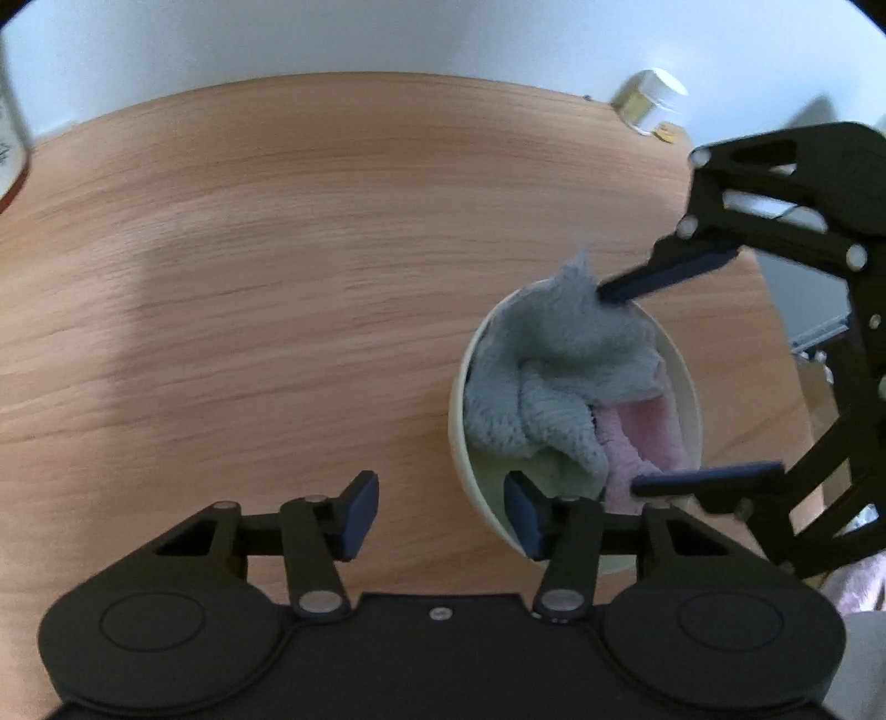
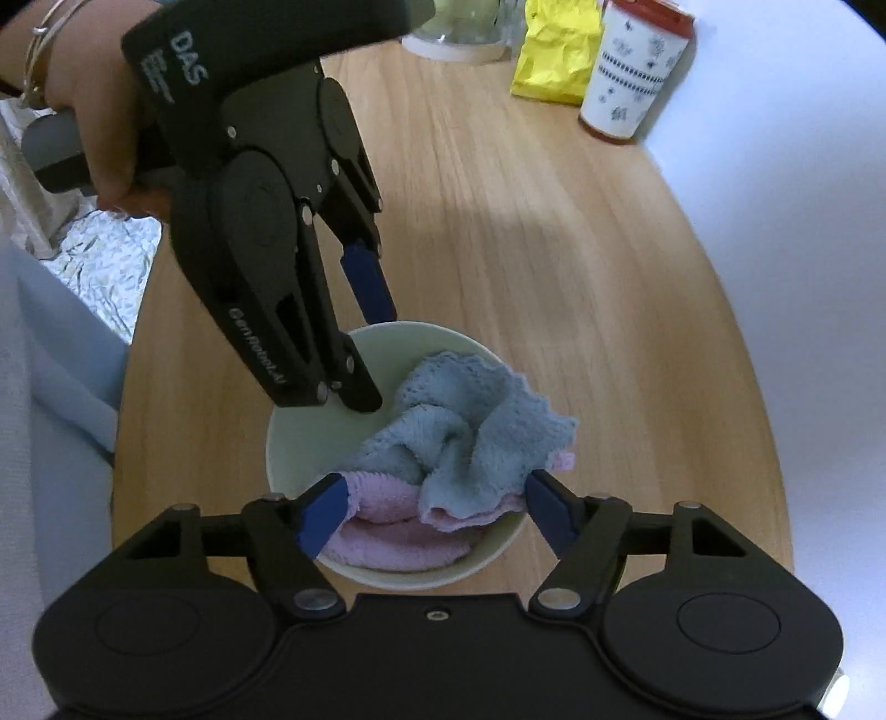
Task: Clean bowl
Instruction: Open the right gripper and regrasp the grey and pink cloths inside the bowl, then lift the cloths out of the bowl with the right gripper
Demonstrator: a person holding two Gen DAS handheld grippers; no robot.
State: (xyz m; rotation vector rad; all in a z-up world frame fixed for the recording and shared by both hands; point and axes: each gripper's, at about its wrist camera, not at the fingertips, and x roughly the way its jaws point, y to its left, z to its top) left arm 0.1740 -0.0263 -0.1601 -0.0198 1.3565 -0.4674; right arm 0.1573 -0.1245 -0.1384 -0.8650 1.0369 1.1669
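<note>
A pale green bowl (image 1: 457, 410) (image 2: 299, 443) stands on the wooden table (image 1: 249, 266). A crumpled blue cloth (image 1: 554, 354) (image 2: 470, 437) lies in it on top of a pink cloth (image 1: 648, 432) (image 2: 398, 531). My left gripper (image 1: 440, 515) (image 2: 372, 360) points down and straddles the bowl's rim, one finger inside and one outside, with its pads apart from the wall. My right gripper (image 2: 437, 515) (image 1: 620, 390) hangs over the bowl with the cloths between its blue pads. The pads touch the cloth edges without squeezing them.
A white patterned cup with a red lid (image 2: 631, 72), a yellow packet (image 2: 559, 50) and a glass jar (image 2: 459, 27) stand at the table's far end. A small white-lidded jar (image 1: 653, 102) sits by the wall. A person's hand (image 2: 105, 127) holds the left gripper. Patterned fabric (image 2: 105, 260) lies beyond the table edge.
</note>
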